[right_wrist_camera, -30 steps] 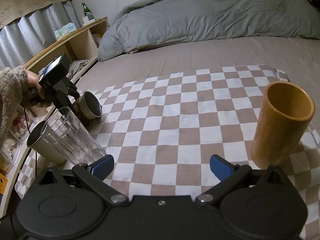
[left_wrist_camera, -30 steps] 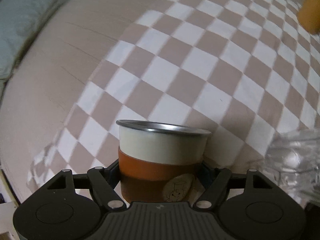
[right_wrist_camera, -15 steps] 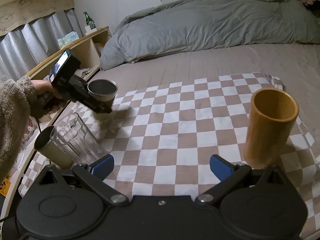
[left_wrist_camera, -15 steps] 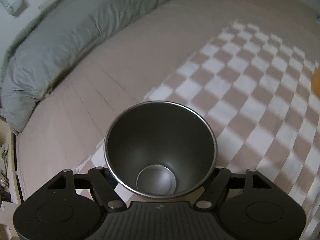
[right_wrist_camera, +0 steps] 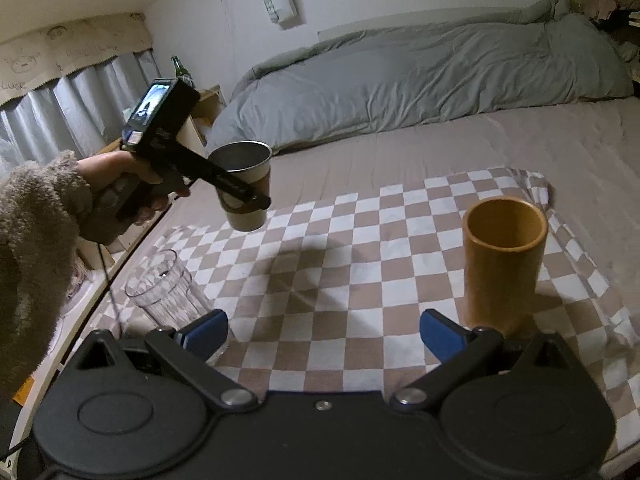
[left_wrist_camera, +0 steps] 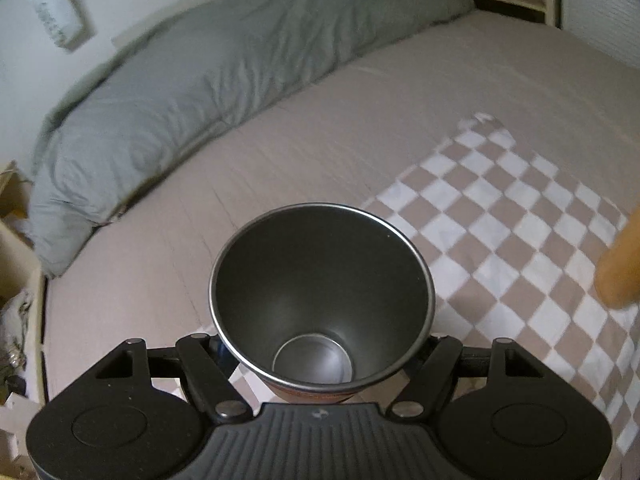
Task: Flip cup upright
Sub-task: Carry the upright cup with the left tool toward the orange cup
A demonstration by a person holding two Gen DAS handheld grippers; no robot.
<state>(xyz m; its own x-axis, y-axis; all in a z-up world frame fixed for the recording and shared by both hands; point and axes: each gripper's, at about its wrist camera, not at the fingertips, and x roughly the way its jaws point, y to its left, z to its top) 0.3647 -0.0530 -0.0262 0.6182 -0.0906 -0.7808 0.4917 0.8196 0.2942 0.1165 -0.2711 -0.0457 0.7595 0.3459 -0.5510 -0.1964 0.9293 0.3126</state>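
The left gripper point(right_wrist_camera: 244, 196) clamps the steel-rimmed cream-and-brown cup point(right_wrist_camera: 244, 188) mouth-up in midair — released there, it would drop and topple onto the checkered cloth point(right_wrist_camera: 320, 280); the right gripper point(right_wrist_camera: 324, 330) gapes wide, empty.

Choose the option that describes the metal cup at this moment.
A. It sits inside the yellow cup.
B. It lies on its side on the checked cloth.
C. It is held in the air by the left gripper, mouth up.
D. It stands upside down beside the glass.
C: the left gripper clamps the metal cup above the cloth, rim on top.
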